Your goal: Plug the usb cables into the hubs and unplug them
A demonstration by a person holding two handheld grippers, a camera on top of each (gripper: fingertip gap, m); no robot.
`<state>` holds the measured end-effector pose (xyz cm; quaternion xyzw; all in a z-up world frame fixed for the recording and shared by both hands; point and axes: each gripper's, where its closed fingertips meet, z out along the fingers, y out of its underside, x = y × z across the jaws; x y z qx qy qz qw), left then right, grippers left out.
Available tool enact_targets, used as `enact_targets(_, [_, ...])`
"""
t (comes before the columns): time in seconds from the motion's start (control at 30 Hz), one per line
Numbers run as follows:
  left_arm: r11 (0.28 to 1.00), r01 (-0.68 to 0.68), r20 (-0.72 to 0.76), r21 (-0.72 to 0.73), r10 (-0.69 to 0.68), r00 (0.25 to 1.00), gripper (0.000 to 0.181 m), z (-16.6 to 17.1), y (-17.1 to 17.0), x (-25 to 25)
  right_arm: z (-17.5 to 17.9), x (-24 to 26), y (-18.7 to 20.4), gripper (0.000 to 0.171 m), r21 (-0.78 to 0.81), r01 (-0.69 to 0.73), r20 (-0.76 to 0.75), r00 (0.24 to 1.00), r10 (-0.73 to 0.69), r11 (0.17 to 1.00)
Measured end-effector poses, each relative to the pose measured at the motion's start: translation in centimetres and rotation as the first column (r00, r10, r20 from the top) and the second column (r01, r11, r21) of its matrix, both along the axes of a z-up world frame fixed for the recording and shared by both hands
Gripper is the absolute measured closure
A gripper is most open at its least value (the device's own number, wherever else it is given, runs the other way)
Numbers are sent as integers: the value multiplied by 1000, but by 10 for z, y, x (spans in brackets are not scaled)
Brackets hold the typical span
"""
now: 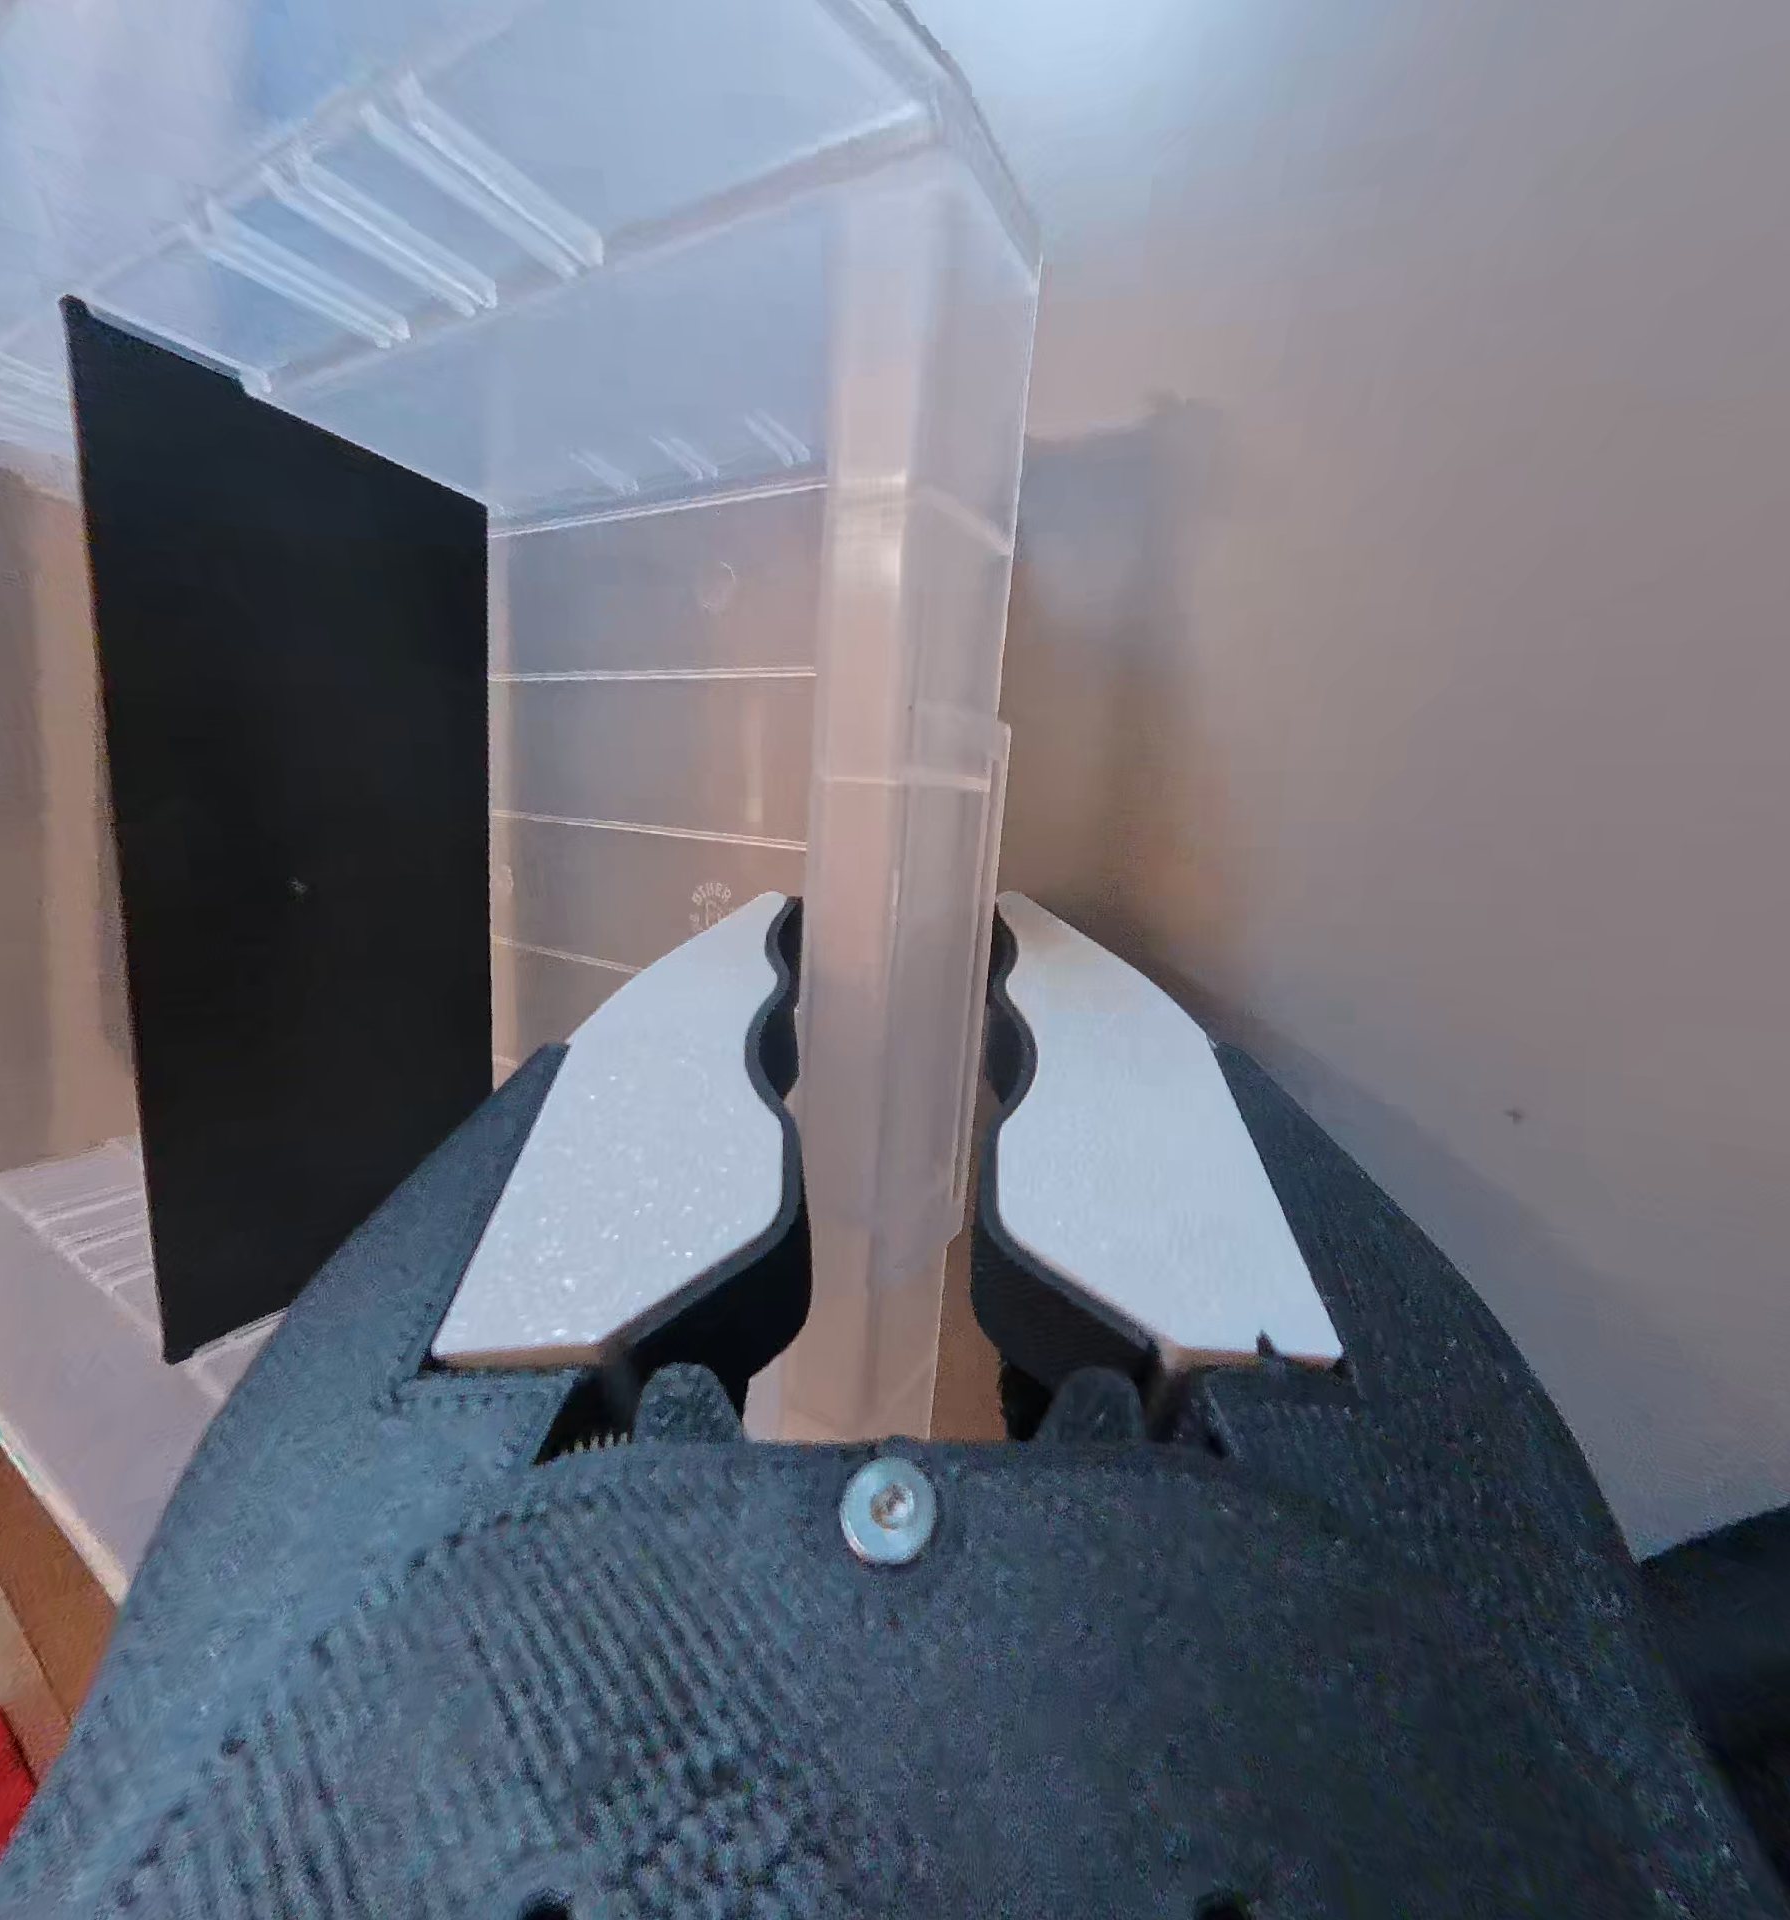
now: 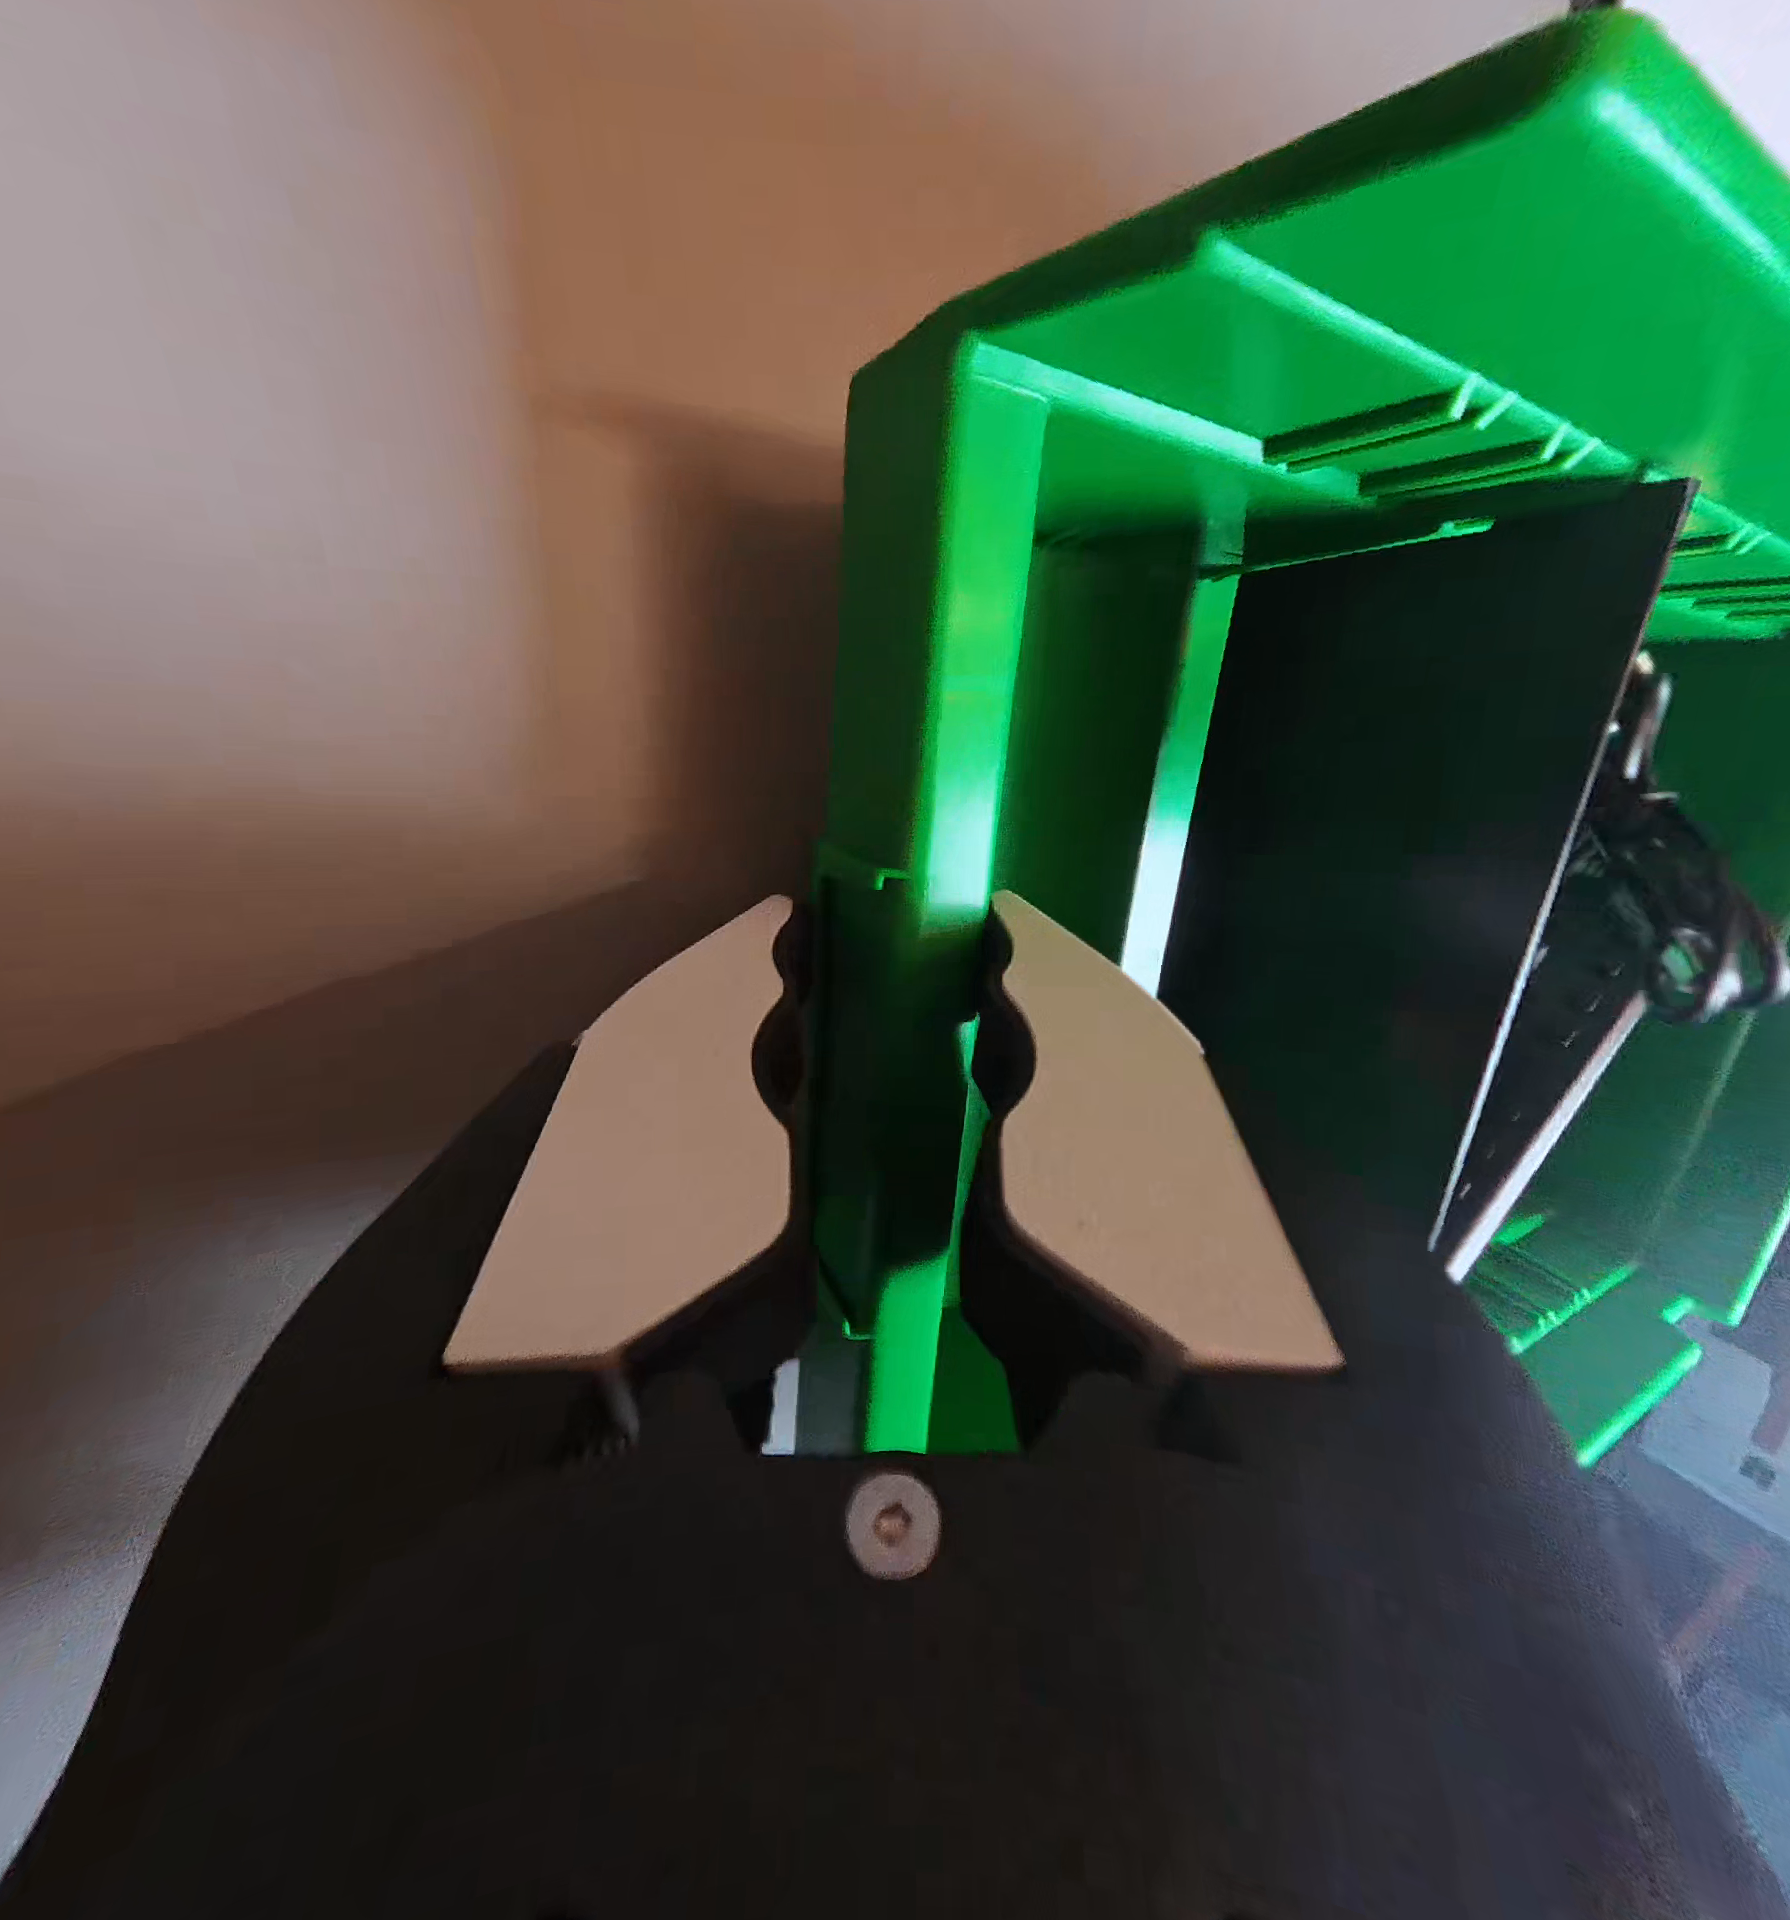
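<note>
Left tongs: left tongs [image 1: 896, 920] are closed narrow on the wall edge of a clear plastic bin [image 1: 662, 343], in the centre of the left wrist view; both dark pads press on the clear edge strip.
Clear bin: it fills the upper left and middle of the frame, with moulded ribs along its upper side. It looks turned on its side, the open side toward the camera.
Black divider in clear bin: a flat black panel [image 1: 288, 810] stands inside the bin at the left of the frame, its top edge sitting in the ribs.
Right tongs: right tongs [image 2: 891, 920] are closed narrow on the rim edge of a green plastic bin [image 2: 1493, 239], centre of the right wrist view; the pads touch the green wall on both sides.
Green bin: it takes the upper right of the frame and is tilted, its open side toward the camera.
Black divider in green bin: a black panel [image 2: 1390, 862] stands inside, right of centre.
Task's things: a long flat strip with a pale edge [image 2: 1556, 1049], maybe a usb hub, lies against the right side of that panel, and a tangle of dark cable [image 2: 1691, 904] hangs beside it at the right of the frame. I cannot tell if any cable is plugged in.
Background: a plain pale wall [image 1: 1442, 623] is behind both bins; a dark surface [image 2: 1649, 1621] shows at the lower right of the right wrist view.
</note>
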<state>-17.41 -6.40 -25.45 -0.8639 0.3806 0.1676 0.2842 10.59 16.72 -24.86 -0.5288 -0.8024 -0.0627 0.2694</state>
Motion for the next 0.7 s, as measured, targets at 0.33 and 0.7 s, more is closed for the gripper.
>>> enact_targets(0.33, [958,87,162,273,-134,978,139,42,28,67,26,-13,-163,142,87,-262,-274,921,276,961])
enact_targets(0.7, [946,-188,729,263,-67,681,121,74,27,210,113,102,-138,116,-443,204,-814,316,-487,873])
